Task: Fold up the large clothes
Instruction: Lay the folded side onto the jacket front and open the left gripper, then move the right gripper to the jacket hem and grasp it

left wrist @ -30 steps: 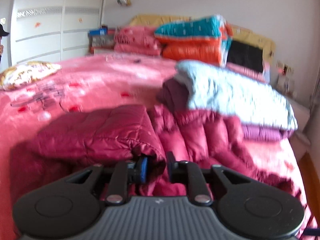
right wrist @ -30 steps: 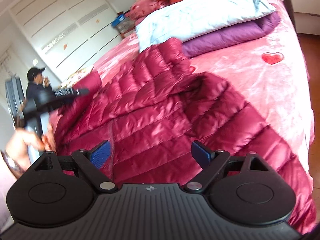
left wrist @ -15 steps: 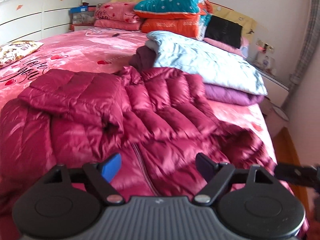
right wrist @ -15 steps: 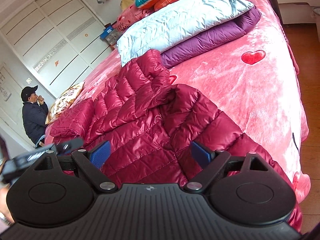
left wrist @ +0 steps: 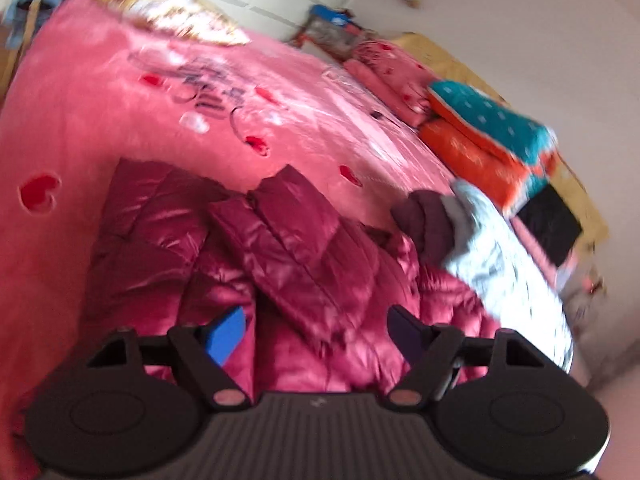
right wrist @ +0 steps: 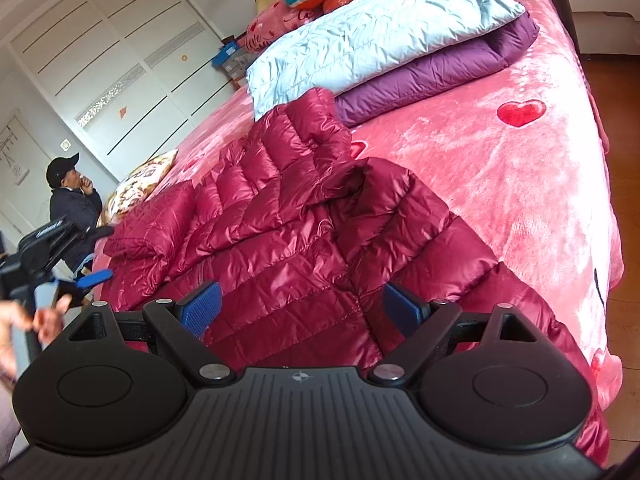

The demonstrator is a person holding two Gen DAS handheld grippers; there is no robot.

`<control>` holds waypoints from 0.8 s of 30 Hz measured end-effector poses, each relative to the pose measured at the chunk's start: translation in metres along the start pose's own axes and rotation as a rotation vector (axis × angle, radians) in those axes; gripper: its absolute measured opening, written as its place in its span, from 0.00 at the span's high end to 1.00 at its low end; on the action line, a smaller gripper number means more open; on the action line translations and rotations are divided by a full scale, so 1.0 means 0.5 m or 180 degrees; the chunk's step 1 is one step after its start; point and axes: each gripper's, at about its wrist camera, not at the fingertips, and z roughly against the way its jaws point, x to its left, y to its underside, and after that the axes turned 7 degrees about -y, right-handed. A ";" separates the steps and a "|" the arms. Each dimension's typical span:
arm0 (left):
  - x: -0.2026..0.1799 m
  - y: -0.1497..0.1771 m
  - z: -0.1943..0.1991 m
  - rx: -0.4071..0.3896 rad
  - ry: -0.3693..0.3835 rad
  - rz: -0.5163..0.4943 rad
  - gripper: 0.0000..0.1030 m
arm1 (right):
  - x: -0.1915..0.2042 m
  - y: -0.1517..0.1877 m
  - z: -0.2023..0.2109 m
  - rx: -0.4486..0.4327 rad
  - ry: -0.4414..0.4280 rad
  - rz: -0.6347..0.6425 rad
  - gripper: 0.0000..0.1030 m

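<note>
From the left wrist, the left claw (left wrist: 316,330) hangs wide, its jaws closing slightly on nothing, above the maroon puffer jacket (left wrist: 280,248) spread on the pink bed (left wrist: 120,120). From the right wrist, the right claw (right wrist: 301,309) gapes wide and empty over the jacket's hem, the light blue quilt (right wrist: 372,36) beyond the jacket.

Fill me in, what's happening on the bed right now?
A person is folding a dark red puffer jacket spread on the pink bedspread. One sleeve already lies folded across the body. The left tool is closing slightly, gripping nothing; the right tool hovers open above the hem.
</note>
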 end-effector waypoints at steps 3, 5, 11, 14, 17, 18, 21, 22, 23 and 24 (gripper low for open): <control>0.019 -0.010 -0.040 0.0068 0.0004 0.0385 0.31 | -0.002 0.000 -0.004 0.0032 -0.0010 -0.0024 0.00; 0.017 -0.009 -0.049 0.0042 0.0026 0.0467 0.32 | -0.004 0.000 -0.006 0.0047 -0.0011 -0.0031 0.00; -0.120 0.018 -0.040 -0.0300 0.0314 -0.0182 0.32 | -0.009 -0.003 -0.010 0.0058 -0.0013 -0.0086 0.00; -0.223 0.062 -0.031 -0.0241 0.0797 -0.0756 0.29 | -0.010 -0.005 -0.010 0.0047 0.0004 -0.0089 0.00; -0.298 0.119 -0.032 0.0021 0.1231 -0.1089 0.28 | -0.015 -0.008 -0.010 0.0024 0.0046 -0.0097 0.00; -0.310 0.134 -0.032 0.0071 0.1286 -0.1123 0.28 | -0.018 -0.009 -0.010 0.0011 0.0059 -0.0111 0.00; -0.317 0.165 -0.033 0.0250 0.1380 -0.1082 0.28 | -0.027 -0.012 -0.005 -0.0029 0.0085 -0.0157 0.00; -0.316 0.169 -0.031 0.0258 0.1366 -0.1071 0.28 | -0.029 -0.013 -0.004 -0.0037 0.0095 -0.0161 0.00; -0.313 0.170 -0.025 0.0211 0.1315 -0.1069 0.28 | -0.032 -0.013 -0.002 -0.0041 0.0109 -0.0160 0.00; -0.309 0.168 -0.017 0.0135 0.1251 -0.1079 0.28 | -0.033 -0.013 -0.002 -0.0043 0.0123 -0.0155 0.00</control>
